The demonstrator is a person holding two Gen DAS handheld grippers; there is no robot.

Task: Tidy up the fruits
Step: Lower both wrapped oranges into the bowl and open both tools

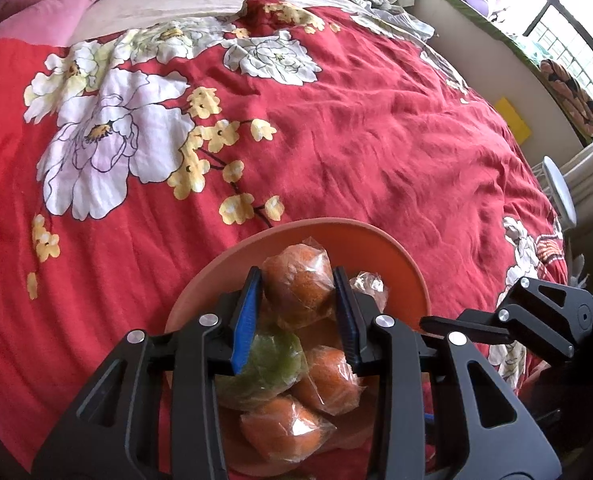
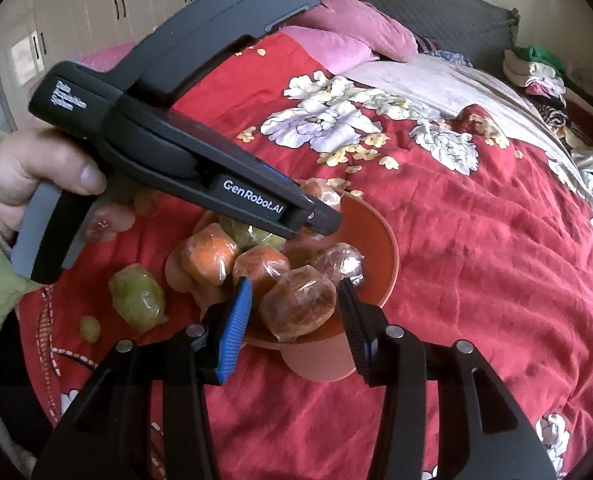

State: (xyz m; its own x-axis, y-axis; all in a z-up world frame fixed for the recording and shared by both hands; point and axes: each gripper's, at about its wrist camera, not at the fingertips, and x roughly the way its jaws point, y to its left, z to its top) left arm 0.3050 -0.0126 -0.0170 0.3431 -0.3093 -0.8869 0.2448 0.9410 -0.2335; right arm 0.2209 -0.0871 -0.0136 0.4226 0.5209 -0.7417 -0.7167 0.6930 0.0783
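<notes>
An orange bowl (image 1: pixel 400 256) sits on the red floral bedspread and holds several plastic-wrapped oranges and one wrapped green fruit (image 1: pixel 268 360). My left gripper (image 1: pixel 298 294) is shut on a wrapped orange (image 1: pixel 298 288) just above the bowl; it also shows from the side in the right wrist view (image 2: pixel 316 216). My right gripper (image 2: pixel 294 308) is open at the bowl's (image 2: pixel 380 240) near rim, its fingers on either side of a wrapped orange (image 2: pixel 298 306) without touching it. A wrapped green fruit (image 2: pixel 136 296) and a small green one (image 2: pixel 89 328) lie on the bedspread left of the bowl.
The bedspread (image 1: pixel 376 140) stretches wide beyond the bowl. Pink pillows (image 2: pixel 348 36) lie at the head of the bed. A window ledge with a cushion (image 1: pixel 572 96) runs along the right side. A pile of clothes (image 2: pixel 536 68) sits at the far corner.
</notes>
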